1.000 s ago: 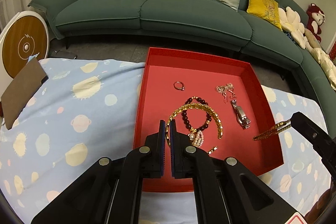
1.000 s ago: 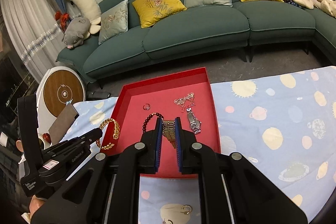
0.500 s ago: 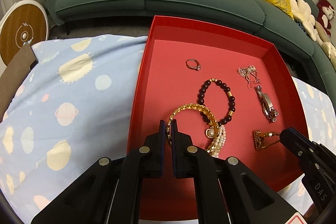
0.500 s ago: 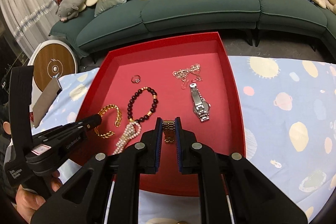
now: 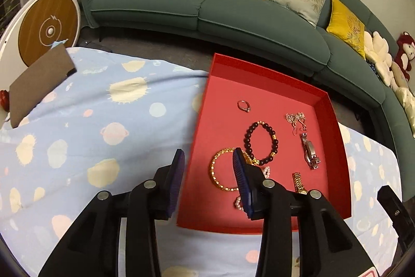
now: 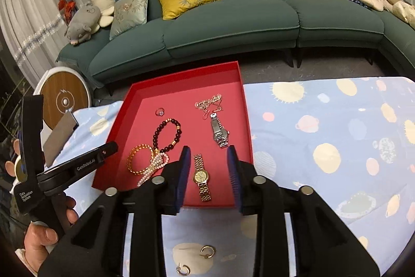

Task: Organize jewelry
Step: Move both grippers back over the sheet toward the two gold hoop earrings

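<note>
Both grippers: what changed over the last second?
Both let go. The left gripper carried the gold chain bangle down into the red tray; its jaws have just been opening and the bangle lies free. The right gripper lowered the gold wristwatch; its jaws have just been opening, and the watch lies flat between its fingers. Ring, dark bead bracelet, silver watch, and thin chain stayed put.

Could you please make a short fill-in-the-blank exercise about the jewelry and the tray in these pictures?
1. The gold watch lies inside the ______ tray.
2. The jaws of the right hand-held gripper stand ______, with nothing pressed between them.
3. Two hoop earrings lie on the ______, outside the tray.
4. The silver watch lies just below the tangled ______.

Missing words: red; open; tablecloth; chain
</note>
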`<state>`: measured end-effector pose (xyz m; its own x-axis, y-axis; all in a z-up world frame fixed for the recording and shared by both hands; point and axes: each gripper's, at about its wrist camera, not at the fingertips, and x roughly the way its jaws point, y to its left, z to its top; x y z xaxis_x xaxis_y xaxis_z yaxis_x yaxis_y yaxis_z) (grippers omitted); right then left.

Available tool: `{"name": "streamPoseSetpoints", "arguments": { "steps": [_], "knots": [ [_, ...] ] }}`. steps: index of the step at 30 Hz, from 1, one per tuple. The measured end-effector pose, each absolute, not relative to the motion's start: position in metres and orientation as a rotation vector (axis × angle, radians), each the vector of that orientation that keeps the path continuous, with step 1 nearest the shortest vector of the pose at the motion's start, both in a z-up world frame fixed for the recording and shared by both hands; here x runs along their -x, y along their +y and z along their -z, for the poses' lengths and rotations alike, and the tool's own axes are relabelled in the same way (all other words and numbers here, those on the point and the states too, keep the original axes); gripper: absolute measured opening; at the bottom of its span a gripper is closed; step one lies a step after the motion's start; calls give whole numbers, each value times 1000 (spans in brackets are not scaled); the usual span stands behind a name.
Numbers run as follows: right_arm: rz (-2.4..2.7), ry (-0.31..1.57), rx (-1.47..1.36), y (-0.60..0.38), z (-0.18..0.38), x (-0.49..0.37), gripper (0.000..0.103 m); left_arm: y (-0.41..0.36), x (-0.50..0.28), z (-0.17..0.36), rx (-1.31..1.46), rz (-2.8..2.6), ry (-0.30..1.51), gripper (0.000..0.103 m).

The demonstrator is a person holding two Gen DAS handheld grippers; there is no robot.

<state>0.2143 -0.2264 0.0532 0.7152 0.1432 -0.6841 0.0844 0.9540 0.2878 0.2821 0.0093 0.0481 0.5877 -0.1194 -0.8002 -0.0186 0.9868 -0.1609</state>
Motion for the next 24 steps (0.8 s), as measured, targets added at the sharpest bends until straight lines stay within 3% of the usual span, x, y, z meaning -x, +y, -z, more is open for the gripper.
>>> {"name": "streamPoseSetpoints", "arguments": {
  "steps": [9,24],
  "knots": [
    [-62,735,-325,-244,-78,-141,33,32,-218,-63,132,84,936,38],
    [-121,861,-143,-216,-5,-105,33,-24,-140,-16,32,216,1025,38]
  ]
}}
